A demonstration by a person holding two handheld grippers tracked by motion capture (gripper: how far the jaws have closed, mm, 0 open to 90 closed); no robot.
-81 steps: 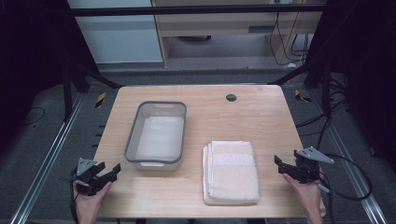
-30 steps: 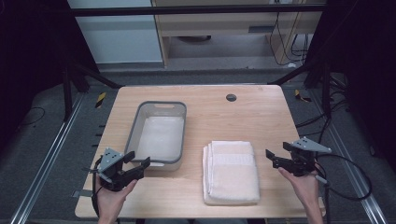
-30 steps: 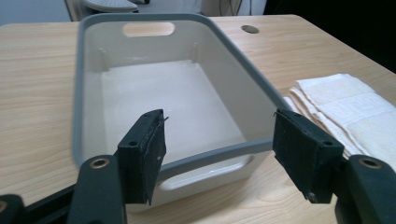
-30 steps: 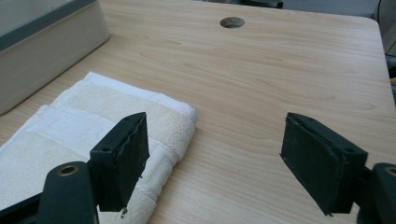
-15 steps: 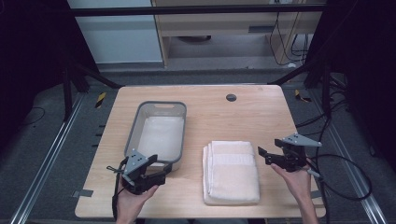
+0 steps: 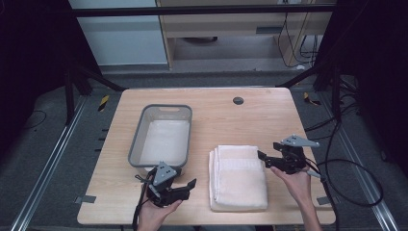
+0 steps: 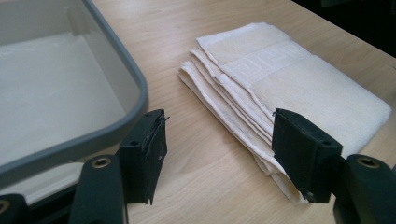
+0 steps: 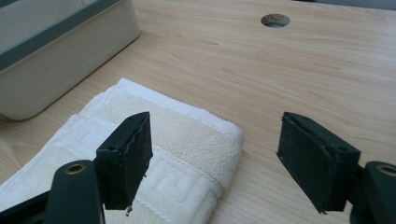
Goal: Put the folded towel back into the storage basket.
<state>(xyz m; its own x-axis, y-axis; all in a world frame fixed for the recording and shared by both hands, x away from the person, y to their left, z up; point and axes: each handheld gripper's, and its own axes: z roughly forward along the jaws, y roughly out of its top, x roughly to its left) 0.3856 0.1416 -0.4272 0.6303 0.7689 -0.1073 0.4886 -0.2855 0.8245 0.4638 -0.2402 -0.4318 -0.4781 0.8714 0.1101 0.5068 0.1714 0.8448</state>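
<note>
A folded cream towel (image 6: 238,175) lies on the wooden table (image 6: 250,120), right of centre near the front. To its left stands a grey-rimmed white tub (image 6: 162,137), nothing in it. My left gripper (image 6: 188,186) is open, low at the tub's near corner, its jaws pointing right toward the towel (image 7: 280,79); the tub rim (image 7: 116,70) sits just beyond its left jaw. My right gripper (image 6: 262,158) is open at the towel's right edge near the far corner, jaws pointing left, one jaw over the towel (image 8: 187,154). Neither holds anything.
A round cable hole (image 6: 237,100) sits in the table near the far edge, also seen as a hole (image 8: 275,20) in the right gripper view. Cables trail off the right side. Bare wood lies between the tub (image 8: 56,60) and the towel.
My left gripper has swung in from the table's left edge to the tub's near corner. My right gripper has moved left to the towel's right edge. Both stay open.
</note>
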